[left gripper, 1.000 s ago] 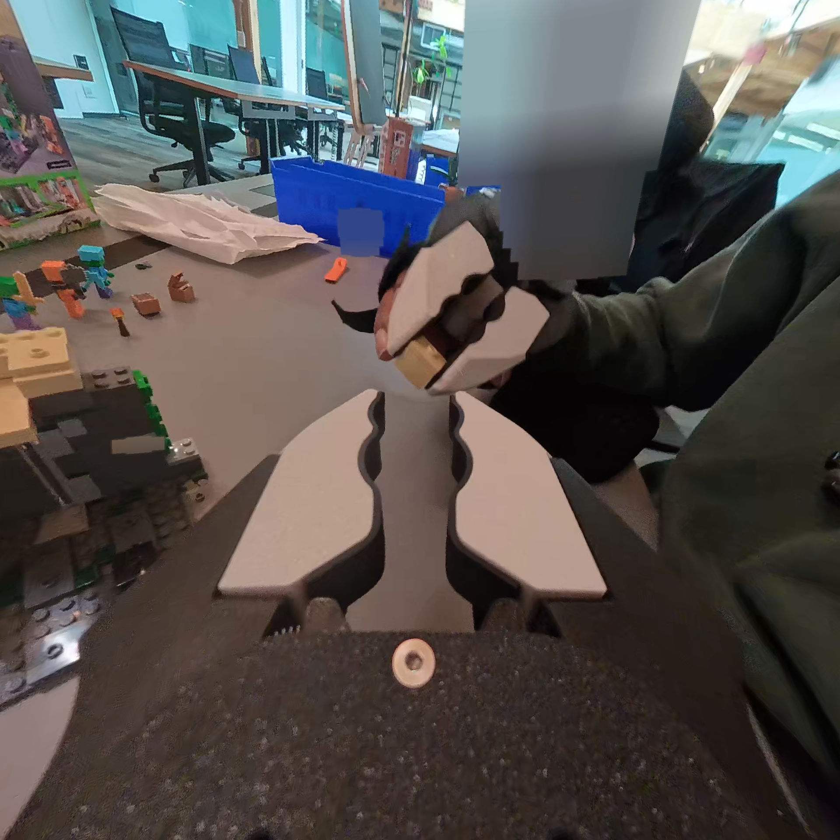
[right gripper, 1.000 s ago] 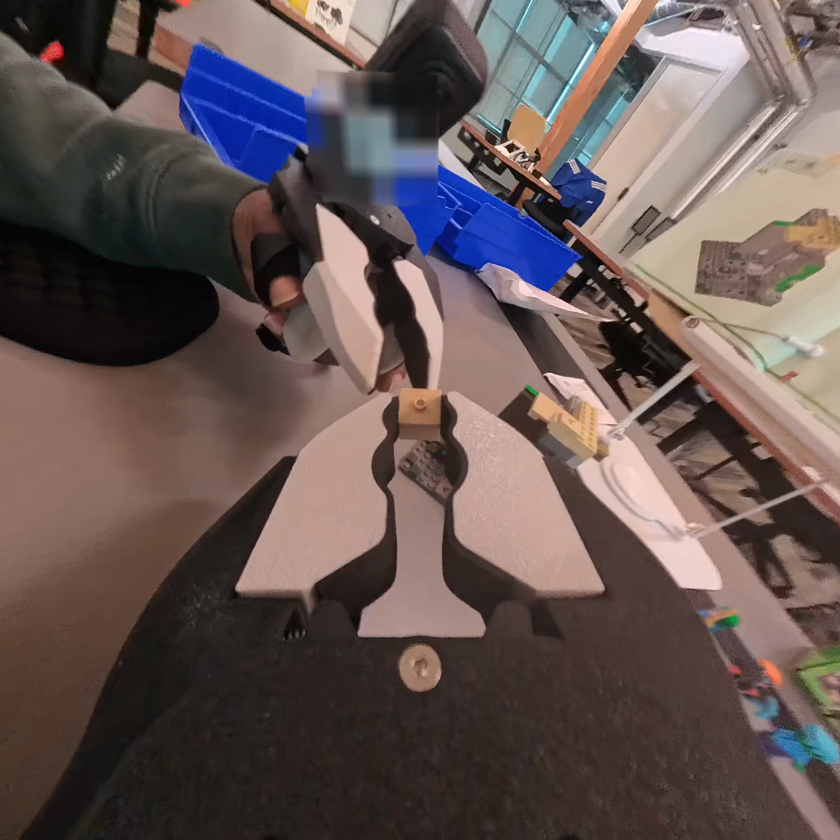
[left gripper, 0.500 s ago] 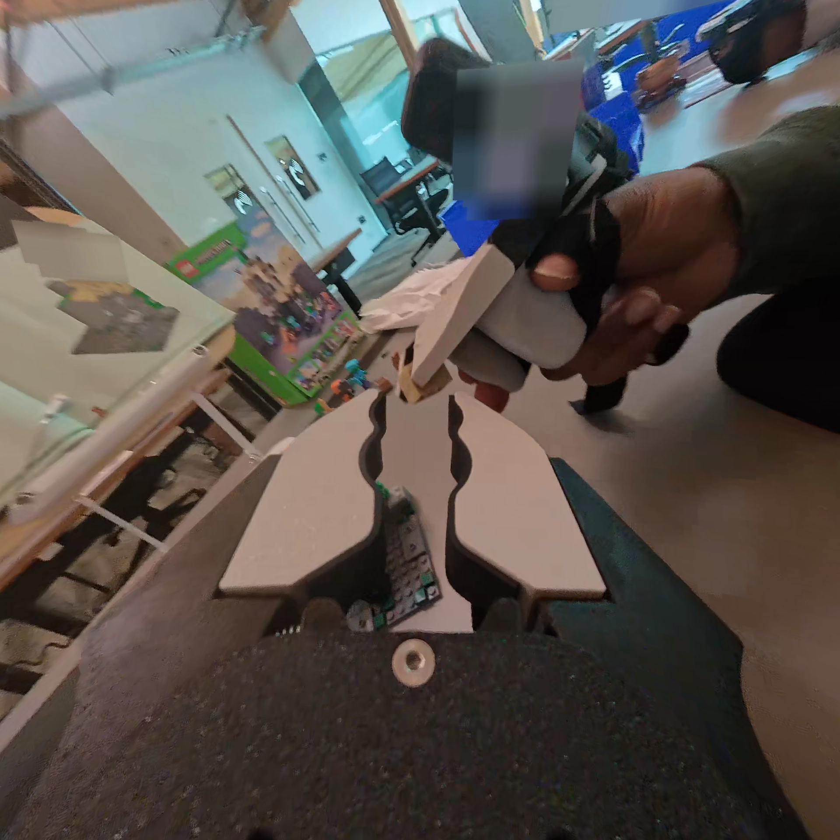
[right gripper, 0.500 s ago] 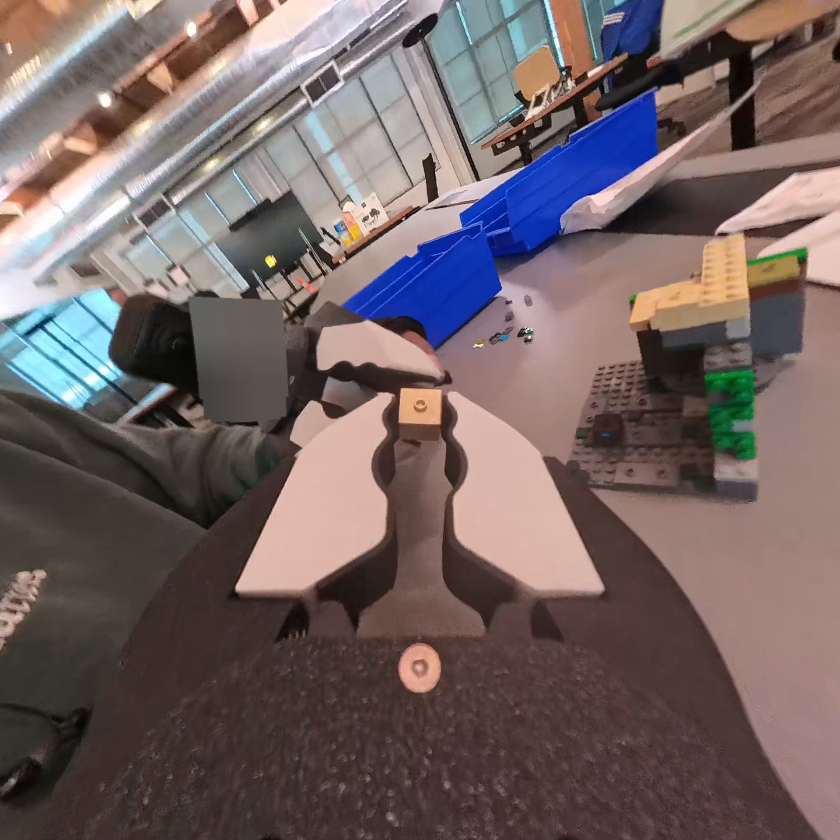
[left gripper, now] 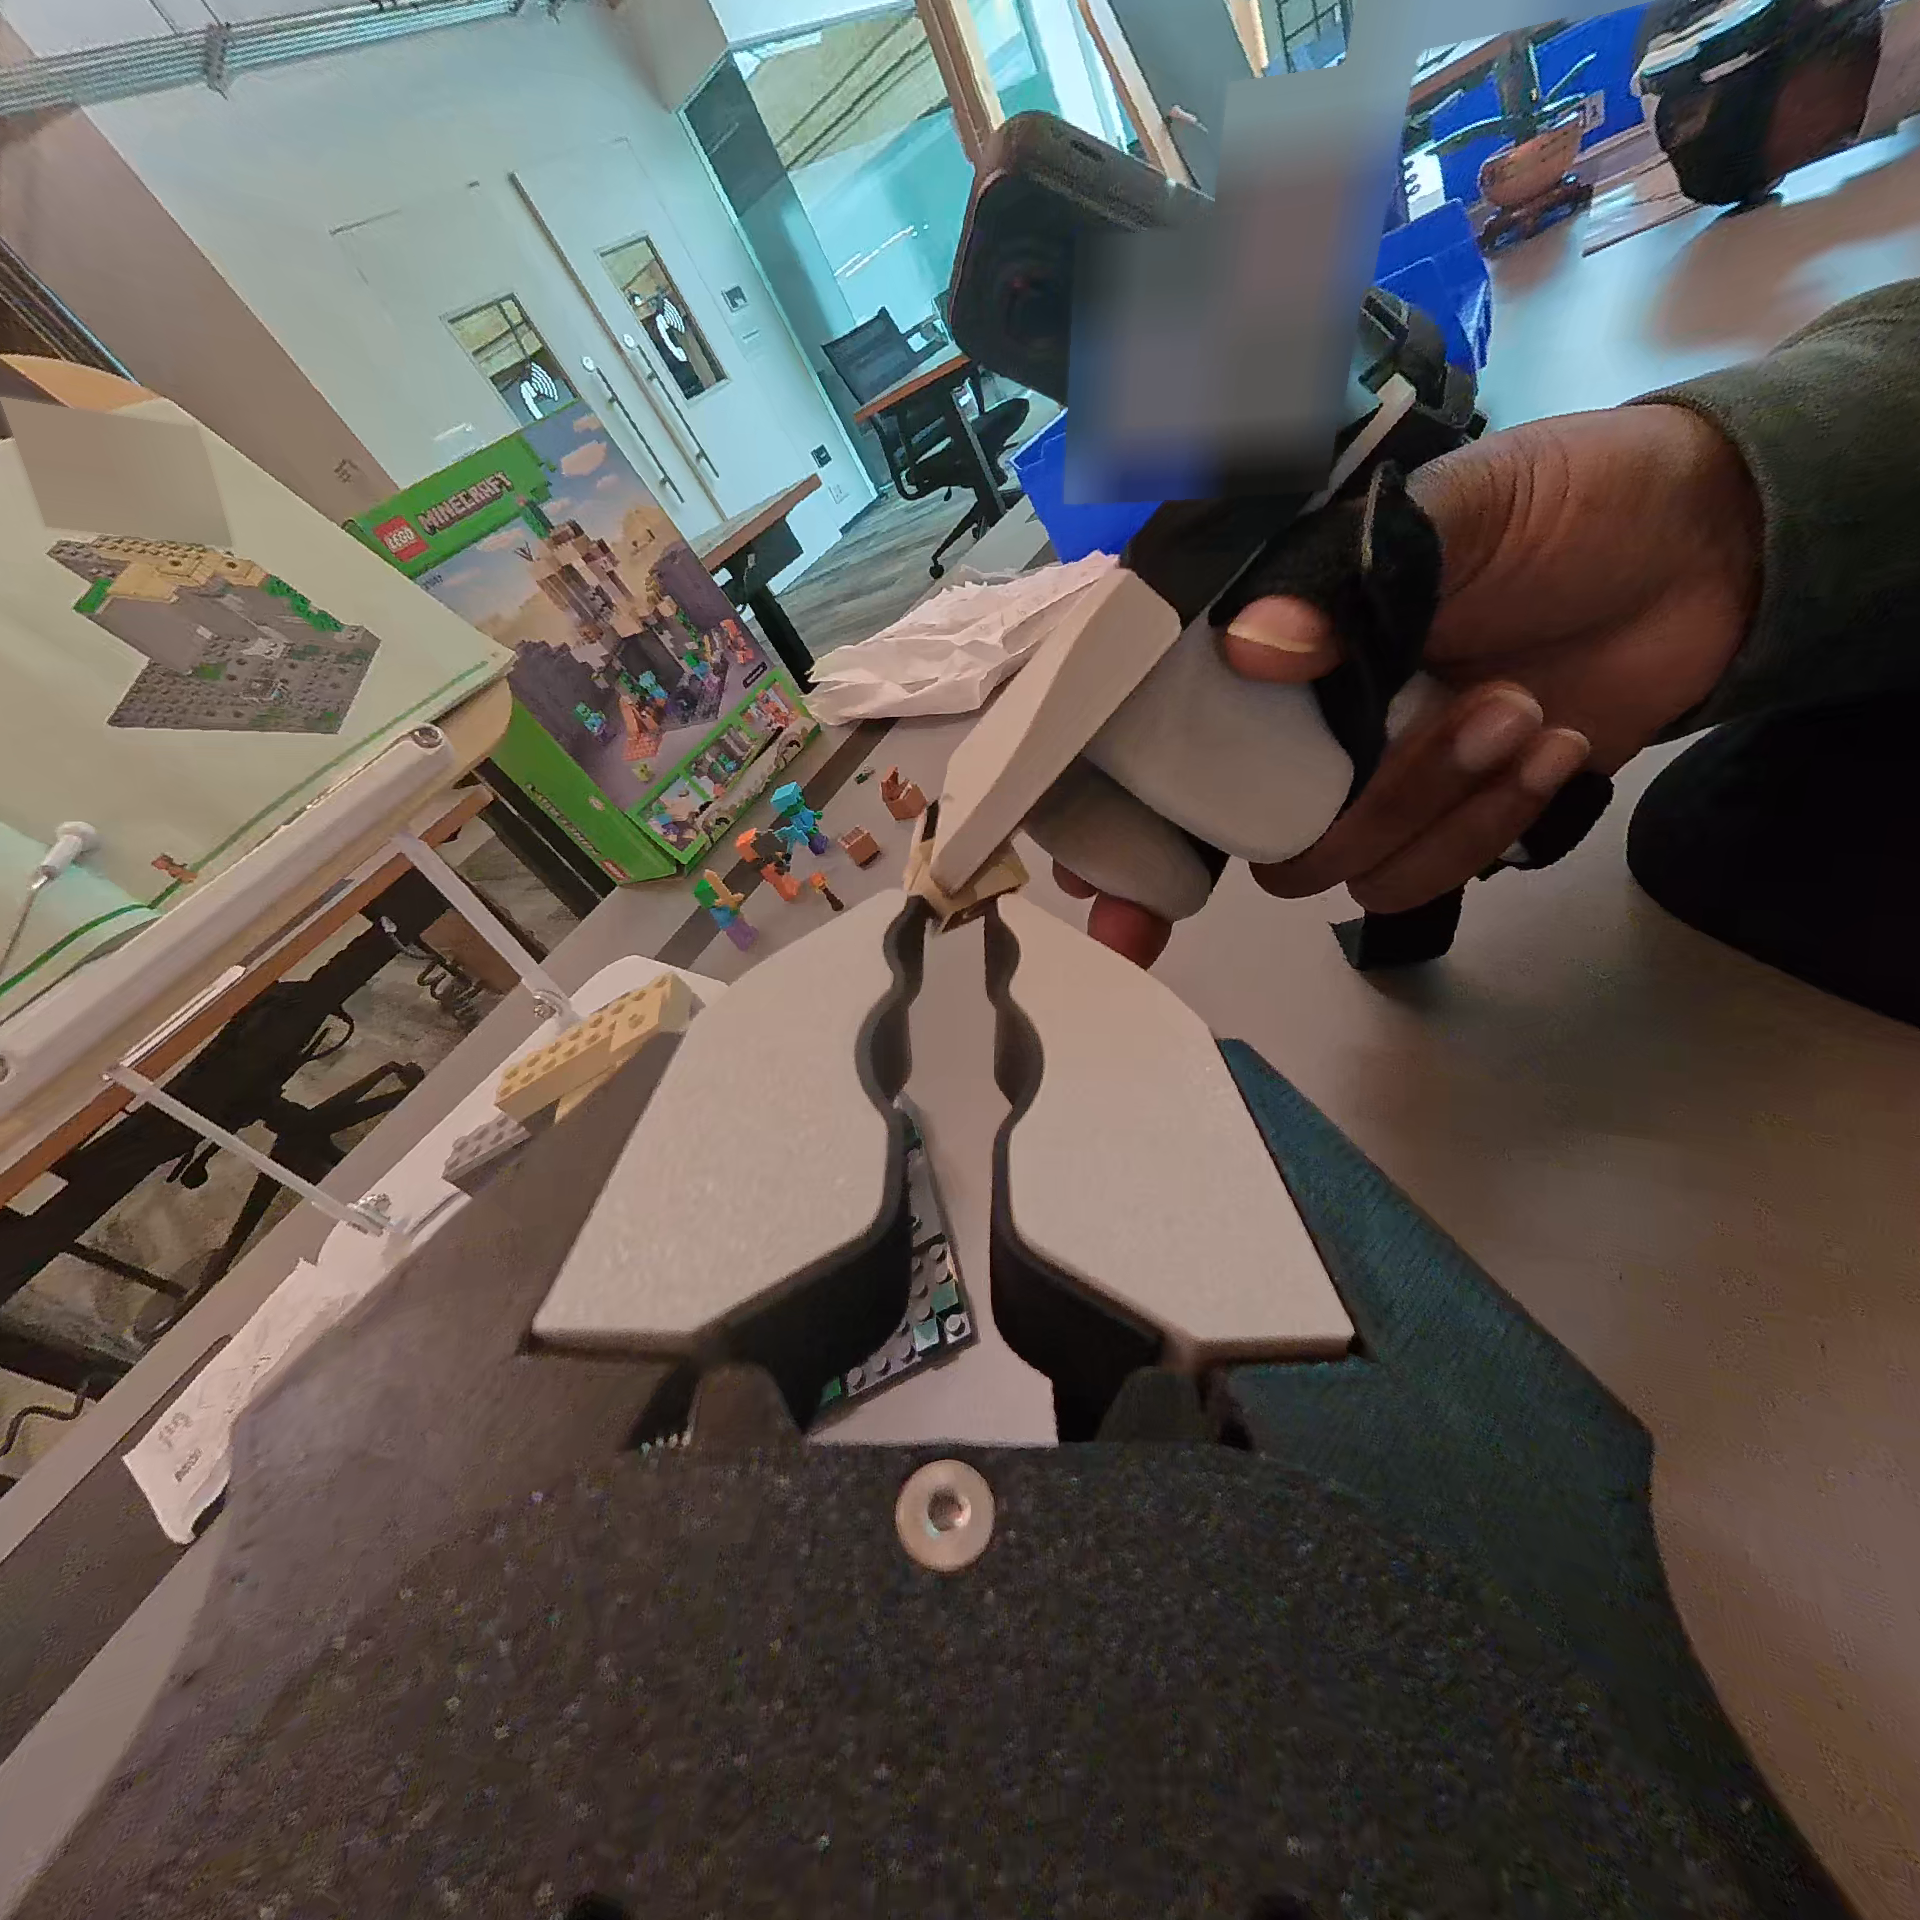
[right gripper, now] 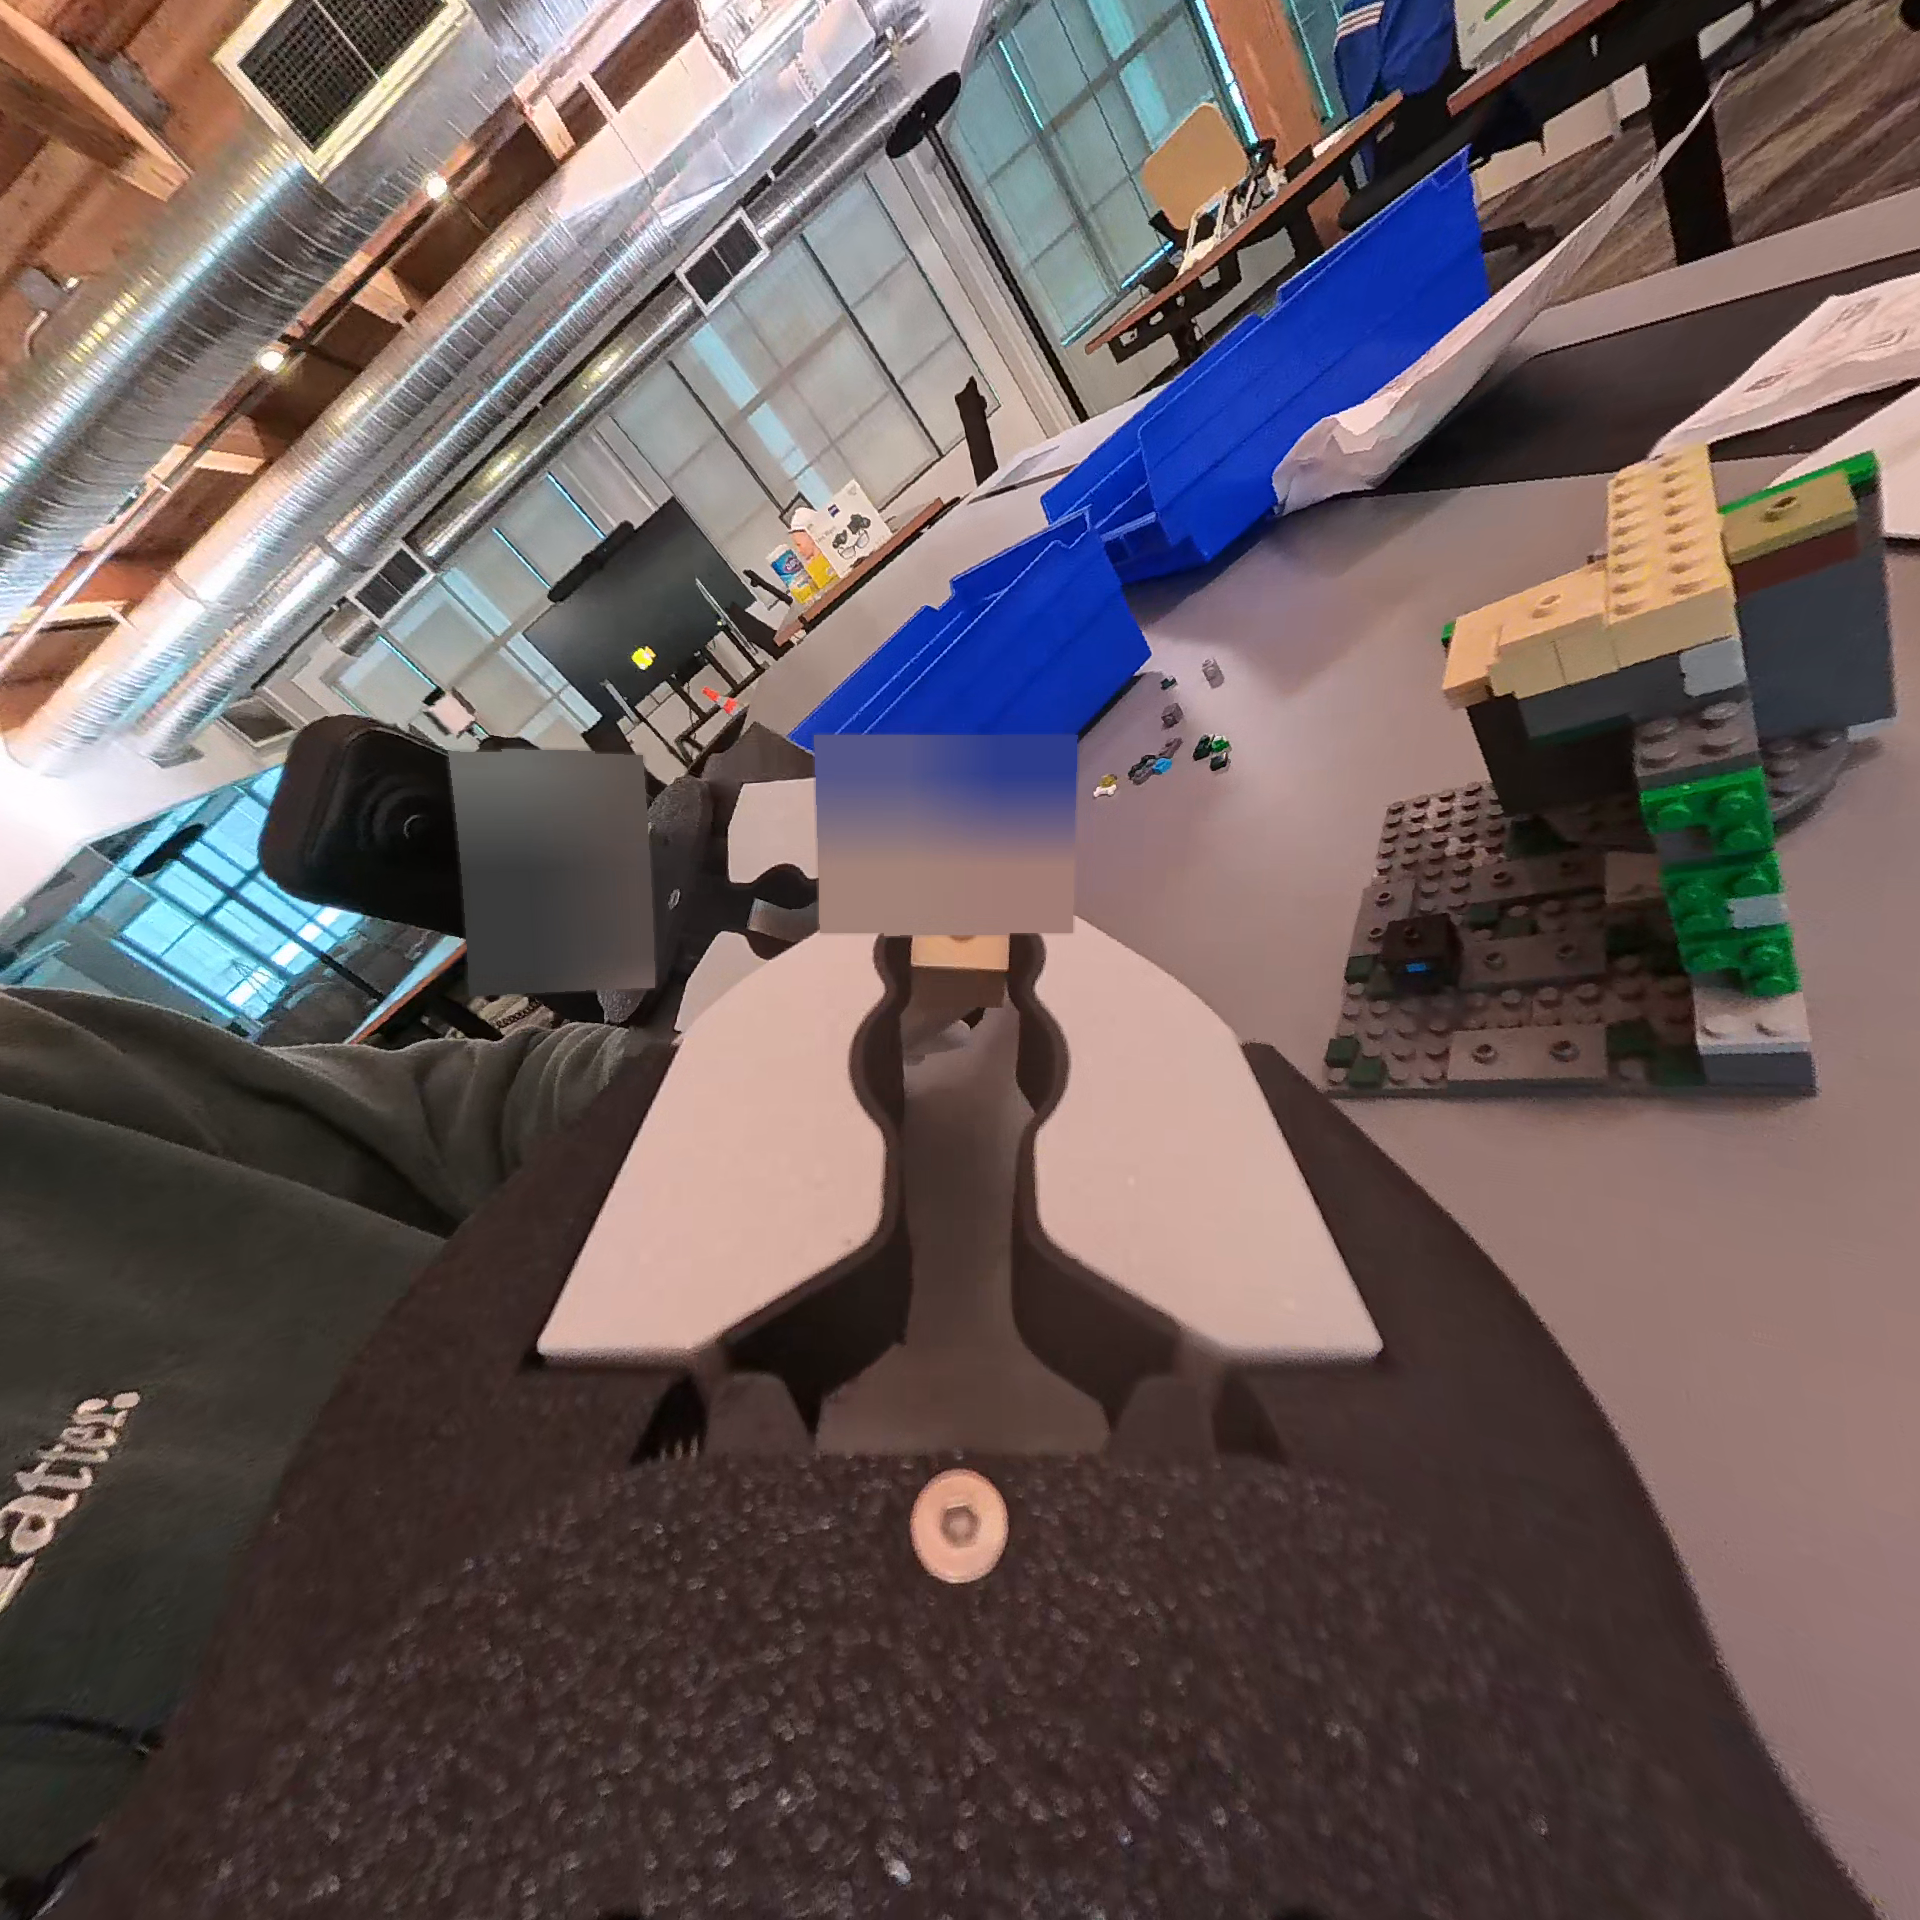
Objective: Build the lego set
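Note:
My right gripper is shut on a small tan brick, held above the grey table. In the left wrist view a hand holds this right gripper, and its tan brick sits right at the tips of my left gripper. The left gripper is open about a brick's width; I cannot tell whether it touches the brick. The partly built model, with tan, grey and green bricks, stands on a dark baseplate to the right. The baseplate also shows between my left fingers.
Blue bins stand at the back, with small loose pieces in front. The set's box, minifigures and a white paper bag lie beyond. An instruction picture on a stand is at the left. My left and right fingertips are right by each other.
Both grippers have swung round, so the backgrounds shifted. The right gripper with the tan brick has come closer, down to the left gripper's tips. The left gap is unchanged.

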Demonstrator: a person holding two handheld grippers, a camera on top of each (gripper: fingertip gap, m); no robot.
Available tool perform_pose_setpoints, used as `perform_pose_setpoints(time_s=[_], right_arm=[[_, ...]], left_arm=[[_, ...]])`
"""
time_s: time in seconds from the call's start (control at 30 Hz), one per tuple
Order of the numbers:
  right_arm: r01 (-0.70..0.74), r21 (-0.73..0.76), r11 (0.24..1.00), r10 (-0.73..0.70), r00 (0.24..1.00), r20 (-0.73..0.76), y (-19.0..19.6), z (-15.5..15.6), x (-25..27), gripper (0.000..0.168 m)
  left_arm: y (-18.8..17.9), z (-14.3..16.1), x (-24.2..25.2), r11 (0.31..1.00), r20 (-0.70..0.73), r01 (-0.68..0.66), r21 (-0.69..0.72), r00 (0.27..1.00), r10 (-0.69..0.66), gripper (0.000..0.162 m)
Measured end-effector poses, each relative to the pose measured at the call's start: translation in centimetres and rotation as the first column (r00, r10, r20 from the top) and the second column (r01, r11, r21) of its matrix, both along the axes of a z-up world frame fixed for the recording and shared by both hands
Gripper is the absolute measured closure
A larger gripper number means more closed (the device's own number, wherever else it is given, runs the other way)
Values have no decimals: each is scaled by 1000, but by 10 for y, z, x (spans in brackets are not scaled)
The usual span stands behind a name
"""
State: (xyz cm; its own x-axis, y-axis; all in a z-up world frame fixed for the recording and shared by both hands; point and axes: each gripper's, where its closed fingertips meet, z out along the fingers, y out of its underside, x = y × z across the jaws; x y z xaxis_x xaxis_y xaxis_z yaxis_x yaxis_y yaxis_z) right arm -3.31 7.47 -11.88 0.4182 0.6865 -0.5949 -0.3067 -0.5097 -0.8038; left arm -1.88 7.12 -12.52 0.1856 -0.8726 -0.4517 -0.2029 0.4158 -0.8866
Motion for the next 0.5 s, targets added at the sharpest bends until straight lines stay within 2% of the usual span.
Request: perform_pose_setpoints(time_s=[0.2,0.5], right_arm=[[-70,-40,997,69,997,-18,-4,-2,1,151],[-75,13,997,75,997,16,-4,2,4,147]], left_arm=[[-1,-2,1,1000,-10,0,24,1000,0,155],[-2,2,0,999,-6,-14,40,1000,14,157]])
